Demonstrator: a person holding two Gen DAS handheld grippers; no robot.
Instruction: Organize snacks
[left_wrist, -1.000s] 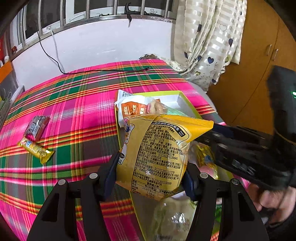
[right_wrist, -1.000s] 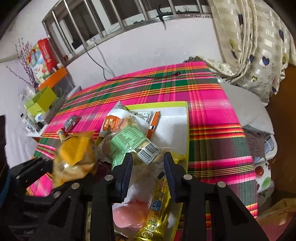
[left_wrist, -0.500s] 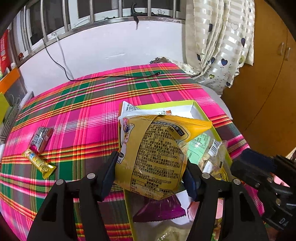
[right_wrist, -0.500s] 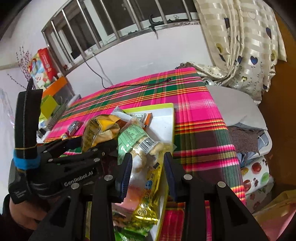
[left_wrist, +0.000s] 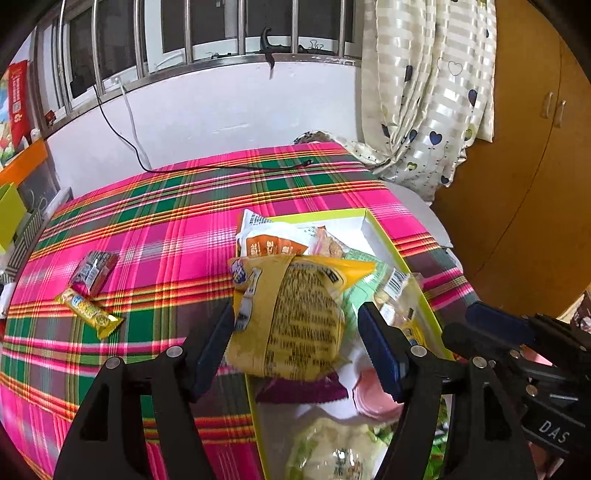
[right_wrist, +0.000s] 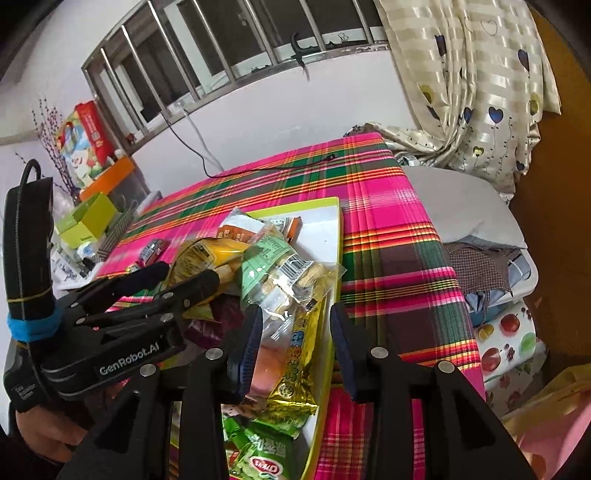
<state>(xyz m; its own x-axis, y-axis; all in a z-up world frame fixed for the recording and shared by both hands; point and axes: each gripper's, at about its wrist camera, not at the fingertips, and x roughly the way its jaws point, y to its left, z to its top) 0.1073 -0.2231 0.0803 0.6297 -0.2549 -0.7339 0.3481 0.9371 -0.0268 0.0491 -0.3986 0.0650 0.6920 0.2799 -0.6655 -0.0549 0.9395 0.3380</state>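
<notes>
A yellow snack bag (left_wrist: 295, 317) lies on the pile in the lime-rimmed white tray (left_wrist: 373, 225). My left gripper (left_wrist: 299, 343) is open around it, with gaps between its blue pads and the bag. The bag (right_wrist: 207, 258) and the left gripper (right_wrist: 173, 280) also show in the right wrist view. My right gripper (right_wrist: 295, 339) is open and empty, above a gold bar (right_wrist: 295, 365) and a clear cracker pack (right_wrist: 291, 277) at the tray's (right_wrist: 332, 236) right side.
A small yellow bar (left_wrist: 88, 314) and a dark red packet (left_wrist: 94, 271) lie on the pink plaid tablecloth (left_wrist: 166, 221) at the left. A black cable (left_wrist: 229, 168) runs along the far edge. Boxes (right_wrist: 88, 218) stand off the table's left side. A curtain (left_wrist: 424, 92) hangs at right.
My left gripper has opened and let go of the yellow bag, which now rests on the tray's pile. My right gripper has drawn back, and its jaws have spread apart.
</notes>
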